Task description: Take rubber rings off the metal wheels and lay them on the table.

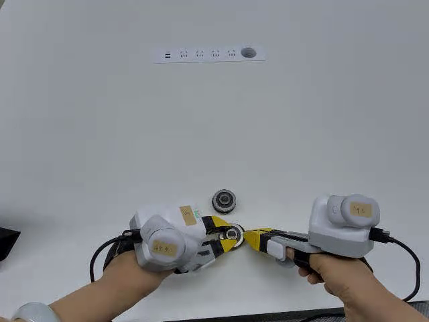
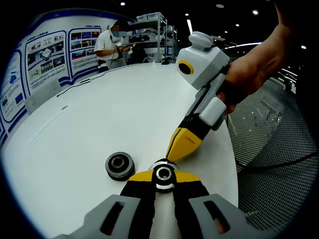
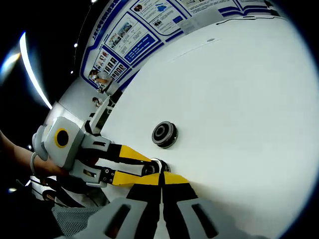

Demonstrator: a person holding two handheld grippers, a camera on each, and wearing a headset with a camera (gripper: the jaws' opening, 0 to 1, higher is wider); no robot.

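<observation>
Left gripper (image 2: 163, 178): yellow jaws clamped on a metal wheel (image 2: 163, 173) at the near edge of the table (image 1: 281, 134). Right gripper (image 3: 160, 177): jaws pressed together, tip touching that wheel's rim from the opposite side. We cannot tell whether any rubber is pinched. We note a second wheel (image 1: 224, 200), its dark rubber ring (image 2: 109, 169) on, lying flat just beyond the held one. A power strip (image 1: 208, 54) sits far back.
</observation>
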